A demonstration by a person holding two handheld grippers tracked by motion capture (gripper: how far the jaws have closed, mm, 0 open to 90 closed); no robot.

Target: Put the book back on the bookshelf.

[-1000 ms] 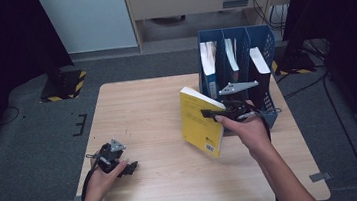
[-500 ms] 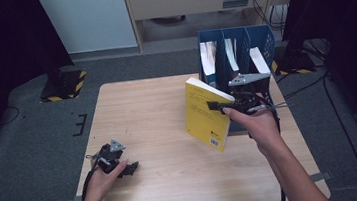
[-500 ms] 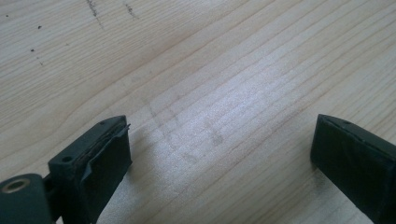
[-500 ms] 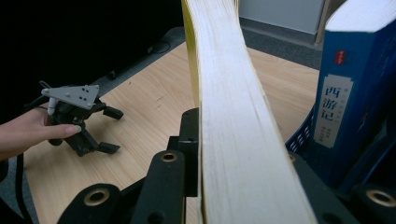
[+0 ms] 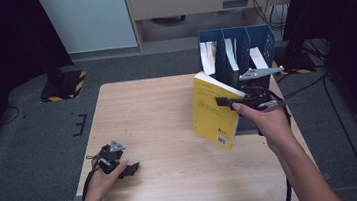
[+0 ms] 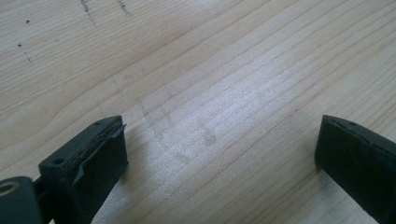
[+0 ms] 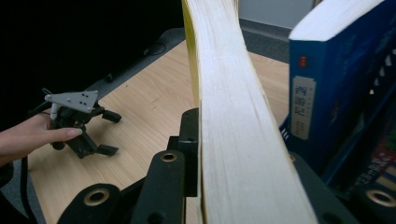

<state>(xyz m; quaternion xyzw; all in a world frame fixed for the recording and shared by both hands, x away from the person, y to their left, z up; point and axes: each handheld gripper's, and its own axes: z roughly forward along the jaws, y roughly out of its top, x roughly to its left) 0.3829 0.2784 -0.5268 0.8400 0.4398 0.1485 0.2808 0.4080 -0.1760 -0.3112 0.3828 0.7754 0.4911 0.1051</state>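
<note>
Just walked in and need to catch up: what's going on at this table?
A person holds a gripper in each hand. The right gripper is shut on a yellow book, held upright above the table beside the blue file rack. The left gripper rests on the table, jaws open, holding nothing.

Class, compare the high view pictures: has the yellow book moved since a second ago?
Yes. The yellow book, clamped in the right tool, has shifted right and toward the far side of the table, closer to the blue file rack, which has kept its place.

Blue file rack (image 5: pixel 261 41) with books at wooden table's (image 5: pixel 157 112) far-right corner
</note>
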